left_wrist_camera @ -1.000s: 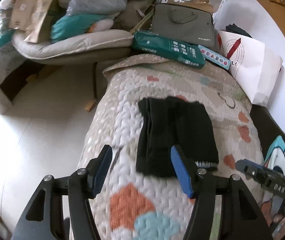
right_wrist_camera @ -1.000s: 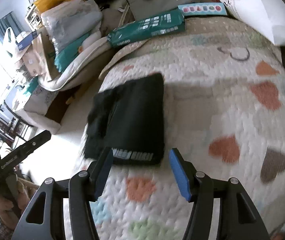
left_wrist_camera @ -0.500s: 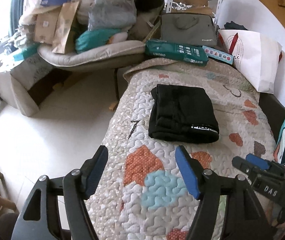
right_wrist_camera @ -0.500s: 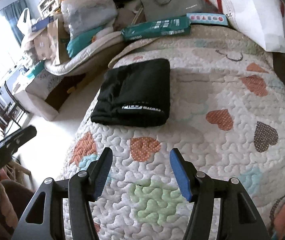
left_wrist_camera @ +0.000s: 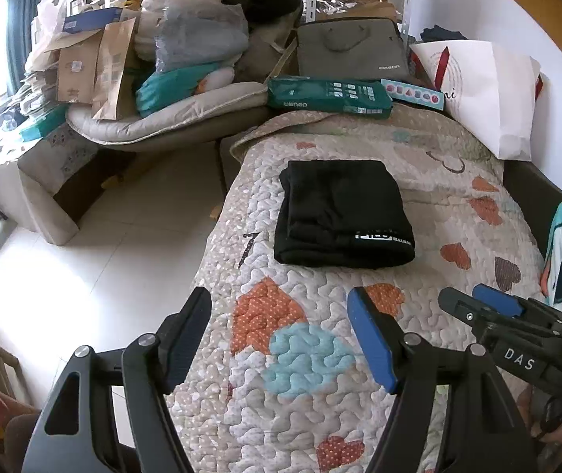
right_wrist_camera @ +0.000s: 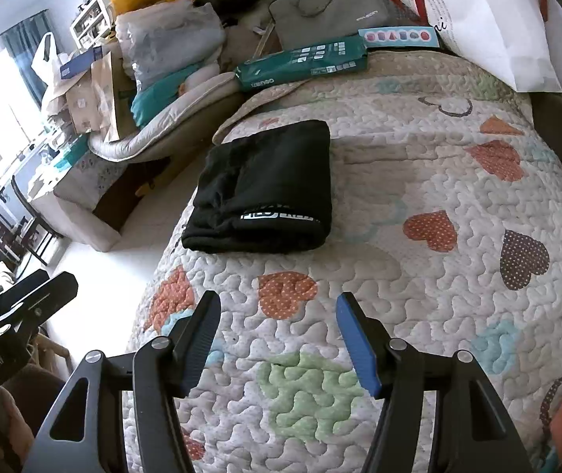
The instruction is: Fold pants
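Left gripper (left_wrist_camera: 281, 329) and right gripper (right_wrist_camera: 277, 329) both spread wide, empty, above quilt (right_wrist_camera: 419, 315); folded black pants (left_wrist_camera: 342, 213) well ahead, near quilt's edge; risk: snagging on re-approach could undo fold.

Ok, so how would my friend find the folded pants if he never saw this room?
Look at the bed with the heart-patterned quilt. Near its left edge, closer than the green box, lies a flat black bundle: the folded pants. They are the only black thing on the quilt, with white lettering on the near fold.
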A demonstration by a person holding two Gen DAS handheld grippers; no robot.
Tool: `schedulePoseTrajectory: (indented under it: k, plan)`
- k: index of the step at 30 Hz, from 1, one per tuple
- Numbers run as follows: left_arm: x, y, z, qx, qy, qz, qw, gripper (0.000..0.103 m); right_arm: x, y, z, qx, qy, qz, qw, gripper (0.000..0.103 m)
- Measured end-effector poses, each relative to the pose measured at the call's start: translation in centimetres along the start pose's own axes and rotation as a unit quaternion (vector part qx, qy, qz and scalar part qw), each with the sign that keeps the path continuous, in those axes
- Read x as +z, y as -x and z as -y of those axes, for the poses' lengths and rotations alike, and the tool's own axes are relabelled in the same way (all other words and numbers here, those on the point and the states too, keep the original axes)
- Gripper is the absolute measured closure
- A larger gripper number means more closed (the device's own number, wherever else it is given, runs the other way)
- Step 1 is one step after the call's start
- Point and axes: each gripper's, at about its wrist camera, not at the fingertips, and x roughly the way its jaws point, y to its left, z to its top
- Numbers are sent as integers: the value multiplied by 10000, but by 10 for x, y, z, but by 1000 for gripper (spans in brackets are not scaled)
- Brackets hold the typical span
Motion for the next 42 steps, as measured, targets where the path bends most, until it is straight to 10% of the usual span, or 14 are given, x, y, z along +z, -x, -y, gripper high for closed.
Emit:
schedulePoseTrajectory:
  k: [42]
  plan:
    - [-3, -16, -1, 58, -21, -44, 10000, 31, -8, -16, -8, -97, 142, -136, 9998, 36]
